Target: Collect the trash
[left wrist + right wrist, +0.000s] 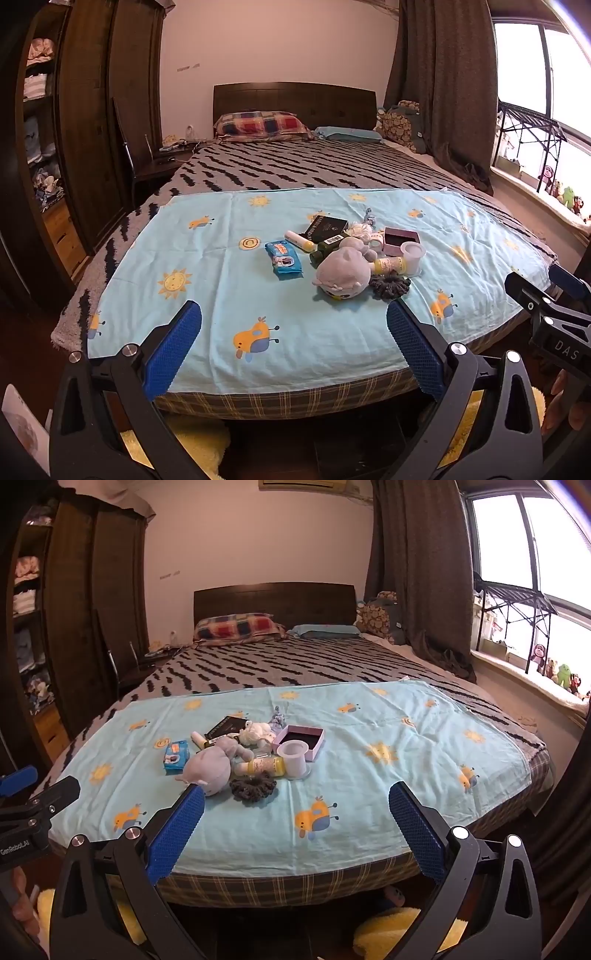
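Observation:
A pile of items lies on the light blue sheet (221, 295) over the bed: a grey plush toy (341, 271), a blue wipes pack (283, 258), a dark green bottle (327, 247), a black box (327, 226), a pink open box (400, 240), a white plastic cup (413, 256), a yellow-white bottle (391, 265) and a dark scrunchie (389, 286). The same pile shows in the right wrist view, with plush toy (208, 766), cup (293, 758) and scrunchie (253, 786). My left gripper (293, 328) is open and empty, short of the pile. My right gripper (295, 812) is open and empty too.
The bed has a striped blanket (295, 170), pillows (260, 125) and a dark headboard. A wardrobe (92, 129) stands left, a chair (147, 162) beside the bed. Curtains and a window sill with toys (554, 672) are right. Yellow fluffy slippers (388, 930) lie on the floor.

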`<state>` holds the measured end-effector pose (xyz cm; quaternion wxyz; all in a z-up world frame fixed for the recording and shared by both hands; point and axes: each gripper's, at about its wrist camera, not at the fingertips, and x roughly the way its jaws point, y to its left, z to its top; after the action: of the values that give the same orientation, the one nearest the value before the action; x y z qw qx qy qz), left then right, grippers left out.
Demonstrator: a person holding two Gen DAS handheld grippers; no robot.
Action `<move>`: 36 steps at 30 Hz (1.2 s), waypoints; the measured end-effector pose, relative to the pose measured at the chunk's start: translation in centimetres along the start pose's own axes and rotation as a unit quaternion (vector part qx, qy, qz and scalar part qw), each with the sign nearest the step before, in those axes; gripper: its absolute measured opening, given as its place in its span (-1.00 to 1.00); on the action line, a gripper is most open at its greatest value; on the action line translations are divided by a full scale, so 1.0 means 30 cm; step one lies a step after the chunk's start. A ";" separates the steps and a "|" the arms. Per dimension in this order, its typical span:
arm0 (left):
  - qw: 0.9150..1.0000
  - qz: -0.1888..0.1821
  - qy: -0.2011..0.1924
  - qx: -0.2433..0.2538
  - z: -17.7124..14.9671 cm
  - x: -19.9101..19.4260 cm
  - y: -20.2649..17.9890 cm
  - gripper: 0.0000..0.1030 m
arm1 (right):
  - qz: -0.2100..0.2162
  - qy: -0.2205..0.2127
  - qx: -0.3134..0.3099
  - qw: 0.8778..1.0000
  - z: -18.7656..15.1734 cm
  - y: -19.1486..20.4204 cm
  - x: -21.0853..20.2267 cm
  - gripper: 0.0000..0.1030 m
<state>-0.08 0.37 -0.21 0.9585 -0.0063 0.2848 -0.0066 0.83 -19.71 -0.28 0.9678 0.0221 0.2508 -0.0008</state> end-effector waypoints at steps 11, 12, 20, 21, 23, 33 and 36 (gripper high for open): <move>1.000 -0.005 -0.002 0.001 0.004 -0.008 0.003 0.85 | 0.002 -0.003 0.006 1.000 0.004 -0.003 -0.009 0.94; 1.000 -0.005 -0.002 0.001 0.004 -0.009 0.003 0.85 | 0.003 -0.004 0.007 1.000 0.004 -0.003 -0.010 0.94; 1.000 -0.004 0.000 0.000 0.008 -0.007 0.002 0.85 | 0.008 -0.003 0.010 1.000 0.003 0.000 -0.008 0.94; 1.000 -0.003 -0.001 0.000 0.007 -0.009 0.001 0.85 | 0.009 -0.003 0.009 1.000 0.003 0.001 -0.009 0.94; 1.000 -0.003 -0.003 0.001 0.007 -0.012 0.001 0.85 | 0.010 -0.005 0.009 1.000 0.002 0.000 -0.012 0.94; 1.000 -0.006 -0.006 0.002 0.011 -0.028 -0.004 0.85 | 0.010 -0.015 0.007 1.000 0.003 0.000 -0.019 0.94; 1.000 -0.006 -0.006 0.002 0.011 -0.029 -0.005 0.85 | 0.013 -0.014 0.006 1.000 0.002 0.003 -0.016 0.94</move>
<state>-0.63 0.23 0.55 0.9603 -0.0061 0.2788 -0.0127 0.44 -19.62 0.00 0.9709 0.0314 0.2372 0.0096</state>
